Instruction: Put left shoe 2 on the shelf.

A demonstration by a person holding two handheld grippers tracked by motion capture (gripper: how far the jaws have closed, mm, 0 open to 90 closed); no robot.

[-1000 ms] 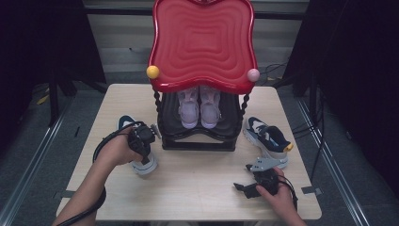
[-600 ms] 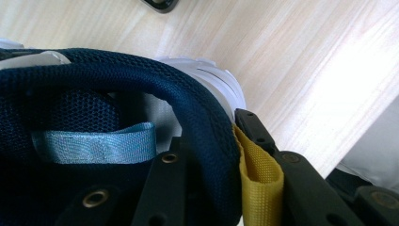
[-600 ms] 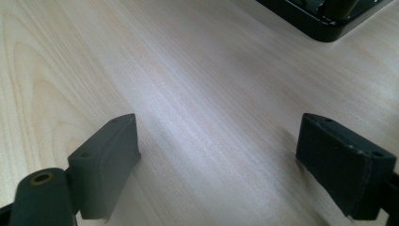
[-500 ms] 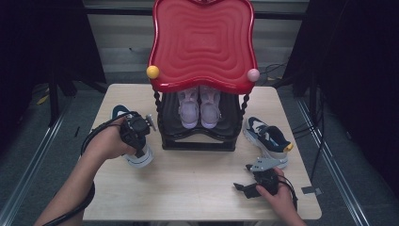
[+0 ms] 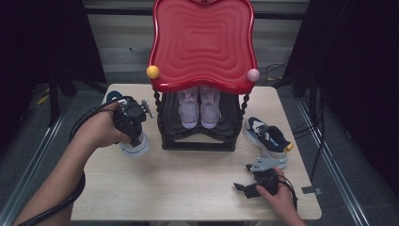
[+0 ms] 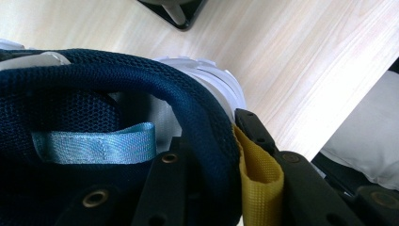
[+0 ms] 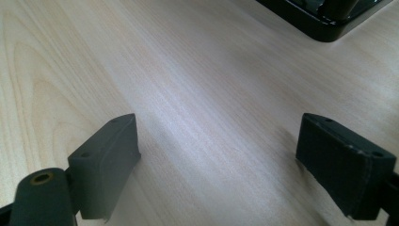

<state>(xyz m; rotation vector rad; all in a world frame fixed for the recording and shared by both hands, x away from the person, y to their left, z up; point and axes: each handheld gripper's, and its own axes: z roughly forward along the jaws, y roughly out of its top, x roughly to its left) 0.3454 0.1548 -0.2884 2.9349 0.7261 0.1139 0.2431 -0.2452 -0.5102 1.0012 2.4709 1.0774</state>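
- The wooden table (image 5: 188,188) carries everything in the scene, with pale bare boards across its near half.
- A red tray-like top (image 5: 203,44) with a wavy rim sits on a black shoe rack (image 5: 197,136) at the far middle of the table; a yellow ball (image 5: 152,72) and a pink ball (image 5: 253,75) mark its front corners.
- A pair of pale pink shoes (image 5: 199,106) stands side by side on the rack's shelf under the red top.
- The navy sneaker (image 5: 134,141) with a white sole is just left of the rack, raised off the boards; in the left gripper view its mesh collar (image 6: 141,94), a light blue tongue strip (image 6: 94,146) and a yellow heel loop (image 6: 259,183) sit right at the jaws.
- A second navy sneaker (image 5: 267,137) lies on the table just right of the rack, its toe toward the near right.
- The left gripper (image 5: 131,117) is clamped on the navy sneaker's heel collar: one jaw is inside the shoe, the other outside against the yellow loop, with the collar pinched between them.
- The right gripper (image 5: 254,184) rests low near the table's front right edge, near the second sneaker but apart from it; in the right gripper view its jaws (image 7: 221,160) stand wide apart with only bare wood between them.
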